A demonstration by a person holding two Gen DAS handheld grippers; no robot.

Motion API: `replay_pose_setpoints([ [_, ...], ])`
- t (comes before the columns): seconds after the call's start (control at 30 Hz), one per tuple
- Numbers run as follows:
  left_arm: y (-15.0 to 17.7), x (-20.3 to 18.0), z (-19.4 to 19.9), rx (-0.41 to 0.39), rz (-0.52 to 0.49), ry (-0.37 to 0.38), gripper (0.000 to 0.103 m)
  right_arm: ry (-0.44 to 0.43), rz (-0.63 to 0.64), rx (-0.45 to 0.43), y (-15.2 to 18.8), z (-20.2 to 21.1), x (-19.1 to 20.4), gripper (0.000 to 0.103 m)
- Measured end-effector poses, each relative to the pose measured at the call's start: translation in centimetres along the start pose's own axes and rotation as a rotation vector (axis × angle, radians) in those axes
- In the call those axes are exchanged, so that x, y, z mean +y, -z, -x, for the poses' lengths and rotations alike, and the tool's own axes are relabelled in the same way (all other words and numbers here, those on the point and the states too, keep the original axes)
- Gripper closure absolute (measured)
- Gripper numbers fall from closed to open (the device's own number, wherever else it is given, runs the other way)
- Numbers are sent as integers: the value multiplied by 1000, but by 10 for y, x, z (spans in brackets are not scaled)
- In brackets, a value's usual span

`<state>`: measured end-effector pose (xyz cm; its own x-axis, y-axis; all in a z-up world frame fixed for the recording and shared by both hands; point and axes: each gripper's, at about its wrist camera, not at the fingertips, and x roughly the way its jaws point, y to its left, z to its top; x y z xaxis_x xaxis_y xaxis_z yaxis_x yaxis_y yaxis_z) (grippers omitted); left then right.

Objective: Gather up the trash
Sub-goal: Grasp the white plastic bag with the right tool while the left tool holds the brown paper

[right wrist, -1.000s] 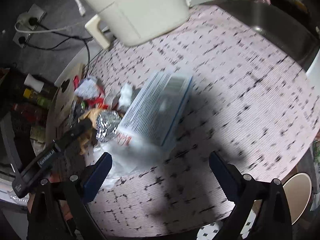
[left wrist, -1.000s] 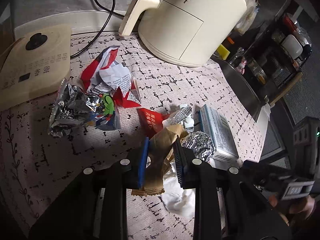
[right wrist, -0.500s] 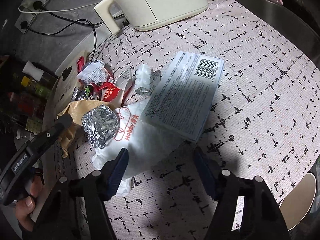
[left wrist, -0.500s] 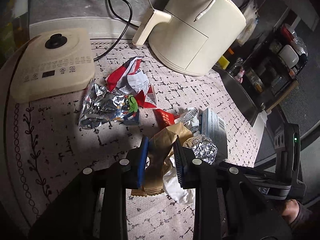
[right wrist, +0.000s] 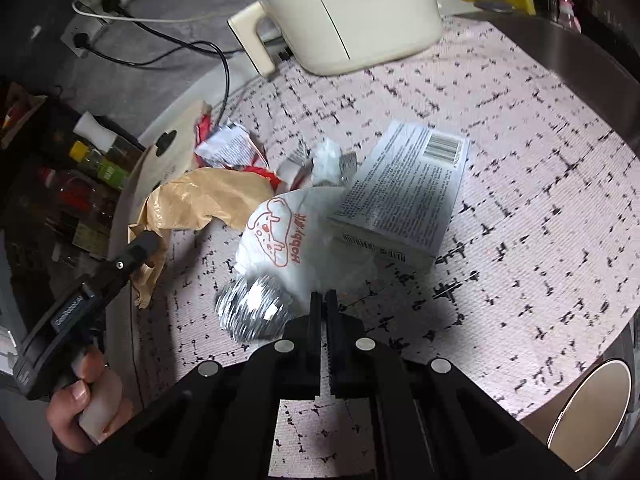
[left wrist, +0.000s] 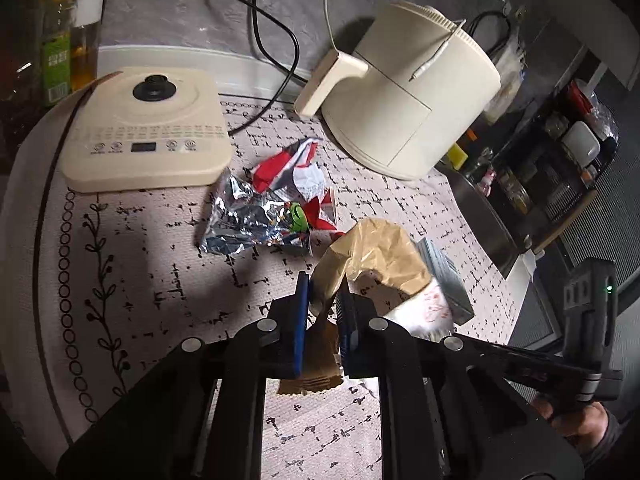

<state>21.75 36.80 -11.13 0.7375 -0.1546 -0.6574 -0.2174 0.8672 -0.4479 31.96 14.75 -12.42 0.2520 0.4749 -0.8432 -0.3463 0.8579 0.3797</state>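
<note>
My left gripper is shut on a crumpled brown paper bag, held just above the table; the bag also shows in the right wrist view. My right gripper is shut on the edge of a white plastic bag printed with red letters, which lies partly under a grey printed box. A foil ball sits by the white bag, just left of my right gripper. A silver foil wrapper and a red-and-white wrapper lie further back.
A cream air fryer stands at the back right and a flat cream cooker at the back left, with cables behind. Bottles stand at the far left. A sink edge borders the table's right side.
My right gripper has closed from wide open onto the white bag's edge. My left gripper has lifted the brown bag. The foil ball has shifted toward my right gripper.
</note>
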Motion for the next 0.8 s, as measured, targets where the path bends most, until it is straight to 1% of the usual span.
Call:
replay_pose_setpoints([
  [0.03,-1,-1,3,-9,-2,-5,95,-3,2,-8,-1,4,0,100],
  [0.27,0,-4,21,-70,18,-53,96,-55,55,-68,-15,35,8,100],
  [0.33,1,-6,25,-86,27,-73,96,-76,74,-78,-19,41,10,100],
  [0.43,3,-8,36,-124,52,-109,96,-139,111,-86,-25,46,18,100],
  [0.5,5,-10,44,-142,71,-126,96,-147,134,-98,-28,49,22,100],
  [0.63,12,-21,57,-158,69,-161,96,-160,134,-132,-32,68,12,100],
  [0.8,24,-36,66,-170,70,-187,96,-152,122,-154,-26,91,-18,100],
])
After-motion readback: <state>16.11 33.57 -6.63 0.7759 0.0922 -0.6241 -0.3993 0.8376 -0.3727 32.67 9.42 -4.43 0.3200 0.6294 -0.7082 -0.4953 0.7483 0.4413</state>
